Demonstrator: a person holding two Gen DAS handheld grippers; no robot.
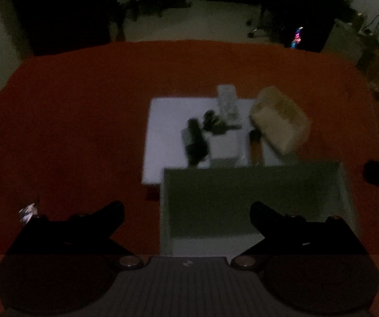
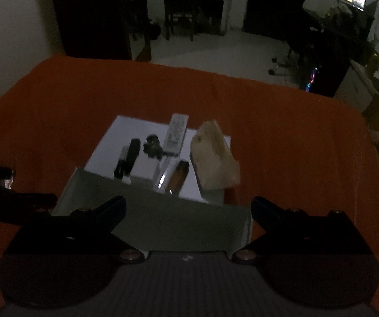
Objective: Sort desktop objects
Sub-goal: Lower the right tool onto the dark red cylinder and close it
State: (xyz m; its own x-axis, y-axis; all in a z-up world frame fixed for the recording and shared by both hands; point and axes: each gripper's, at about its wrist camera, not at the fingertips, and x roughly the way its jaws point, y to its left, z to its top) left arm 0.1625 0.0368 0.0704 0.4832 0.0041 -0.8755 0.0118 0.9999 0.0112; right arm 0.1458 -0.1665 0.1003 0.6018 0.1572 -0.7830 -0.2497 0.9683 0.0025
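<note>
Right wrist view: we look across an orange-red tablecloth (image 2: 268, 121) in a dim room, where a white sheet (image 2: 126, 134) lies near the middle with a grey open box (image 2: 163, 222) at its near edge. On the sheet, from right to left, we see a beige bag (image 2: 215, 155), a white remote (image 2: 176, 134), a brown tube (image 2: 178, 177), a dark stick-shaped item (image 2: 128, 158) and a small black clump (image 2: 152, 146), too blurred to identify. Our right gripper (image 2: 188, 206) hangs above the box with its jaws spread wide, gripping nothing and touching nothing. In the left wrist view, our left gripper (image 1: 186, 211) is equally wide apart and empty, poised over the box's near left corner.
</note>
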